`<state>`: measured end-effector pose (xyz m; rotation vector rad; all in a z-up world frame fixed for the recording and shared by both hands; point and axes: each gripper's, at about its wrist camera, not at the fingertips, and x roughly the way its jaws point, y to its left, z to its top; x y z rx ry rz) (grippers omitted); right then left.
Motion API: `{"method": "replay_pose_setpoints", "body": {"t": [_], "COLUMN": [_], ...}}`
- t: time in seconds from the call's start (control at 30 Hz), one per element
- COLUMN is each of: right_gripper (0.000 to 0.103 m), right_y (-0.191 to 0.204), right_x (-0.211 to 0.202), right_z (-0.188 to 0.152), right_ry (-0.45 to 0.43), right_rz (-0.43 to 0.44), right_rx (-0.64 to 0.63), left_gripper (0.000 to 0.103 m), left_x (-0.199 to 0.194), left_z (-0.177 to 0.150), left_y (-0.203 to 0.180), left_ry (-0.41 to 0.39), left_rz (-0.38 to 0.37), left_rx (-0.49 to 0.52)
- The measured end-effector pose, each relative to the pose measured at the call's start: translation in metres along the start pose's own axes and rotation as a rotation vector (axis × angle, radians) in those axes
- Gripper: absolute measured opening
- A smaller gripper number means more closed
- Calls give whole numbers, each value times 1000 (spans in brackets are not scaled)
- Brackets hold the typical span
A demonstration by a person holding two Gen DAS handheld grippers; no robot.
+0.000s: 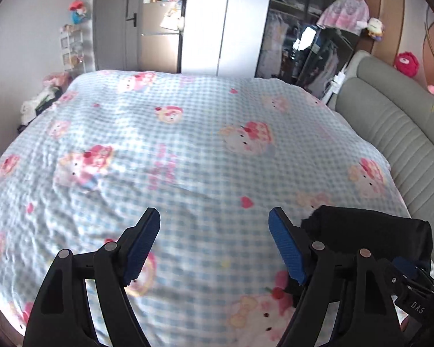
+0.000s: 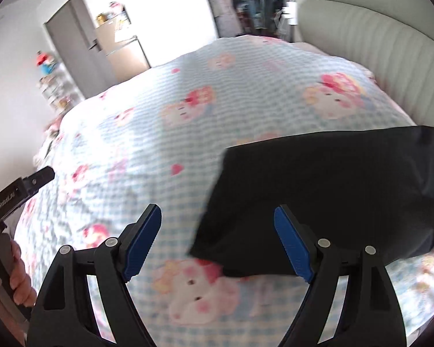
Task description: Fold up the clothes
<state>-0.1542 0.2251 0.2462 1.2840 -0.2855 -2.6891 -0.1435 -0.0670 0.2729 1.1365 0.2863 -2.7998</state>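
Left gripper (image 1: 214, 245) above the quilt (image 1: 188, 133), jaws wide apart, nothing between the blue pads (image 1: 143, 245). Right gripper (image 2: 217, 243) likewise spread wide, pads (image 2: 143, 243) bare; only the near-left corner of the garment (image 2: 332, 196) seen between the fingers, lying below and touched by neither pad.

Garment black, folded into a flat rectangular bundle, lying on the checked blue quilt at the near right of the bed, close to the grey padded headboard (image 1: 390, 121). In the left wrist view, same garment (image 1: 367, 231) just right of the right finger, partly hidden behind it.

Rest of quilt bare, lightly wrinkled, cartoon print all over. Beyond the far edge: grey door (image 1: 115, 23), white wardrobe (image 1: 208, 20), dark glass cabinet (image 1: 303, 29). At the left edge of the right wrist view, a hand (image 2: 17, 277) round the handle of the other gripper.
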Motion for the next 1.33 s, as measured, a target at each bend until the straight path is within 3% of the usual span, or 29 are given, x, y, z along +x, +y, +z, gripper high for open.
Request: {"method": "replay_pose_setpoints", "body": {"t": [0.13, 0.23, 0.37, 0.43, 0.6, 0.73, 0.9, 1.17, 1.33], "right_gripper": [84, 84, 86, 93, 93, 93, 97, 98, 98], "right_y": [49, 74, 91, 98, 90, 81, 65, 46, 44], "right_x": [3, -10, -41, -61, -112, -146, -176, -164, -153], "right_z": [-19, -44, -98, -131, -205, -244, -275, -295, -290], "right_ry": [16, 24, -33, -80, -117, -136, -168, -122, -96], "right_rz": [-19, 15, 21, 29, 52, 37, -23, -29, -27], "right_rx": [-84, -101, -105, -118, -137, -96, -64, -80, -142], "left_gripper": [82, 82, 82, 82, 85, 91, 92, 92, 92], "left_x": [-7, -15, -73, -96, -134, -154, -169, -169, -167], "left_z": [-14, -35, -76, -100, -169, -217, -257, -285, -294], "left_y": [49, 76, 115, 124, 127, 132, 129, 109, 100], "left_ry": [-11, -42, -146, -160, -181, -161, -118, -89, -84], "left_rz": [55, 87, 55, 55, 90, 45, -15, 23, 34], "left_rx": [-31, -42, -90, -69, 1, -17, -14, 20, 48]}}
